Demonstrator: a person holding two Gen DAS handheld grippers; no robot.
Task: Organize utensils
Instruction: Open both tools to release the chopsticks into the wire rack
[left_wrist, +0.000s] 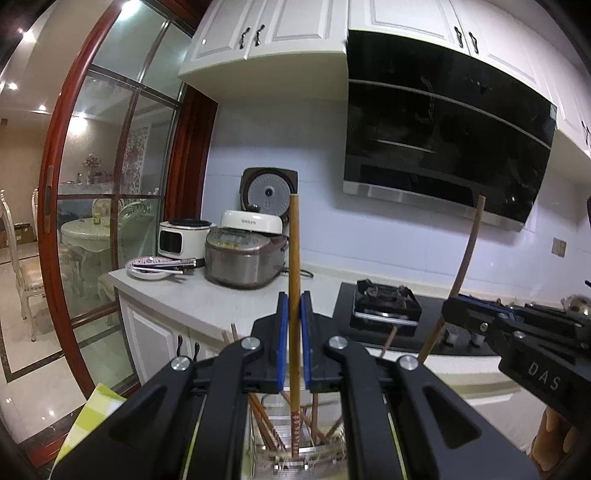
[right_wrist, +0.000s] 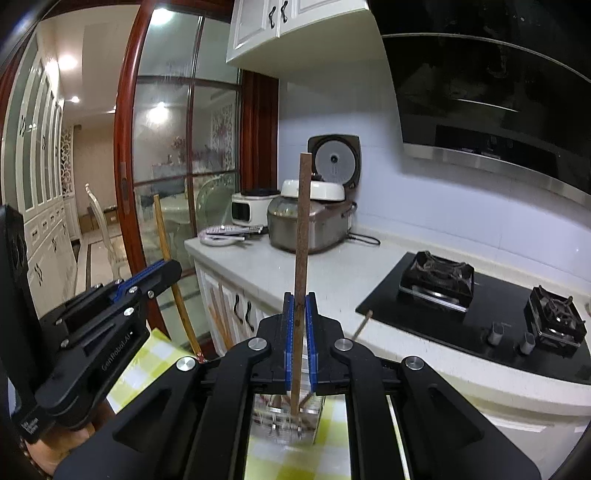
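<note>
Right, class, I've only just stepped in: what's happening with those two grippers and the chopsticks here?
A person is sorting chopsticks with a handheld gripper in each hand. The left gripper is shut on a light yellowish chopstick, held upright. The right gripper is shut on a darker brown chopstick, also upright. Both hang over a clear holder that stands on a yellow checked cloth and already has several chopsticks in it. Behind them are rice cookers on the counter and a gas hob.
</note>
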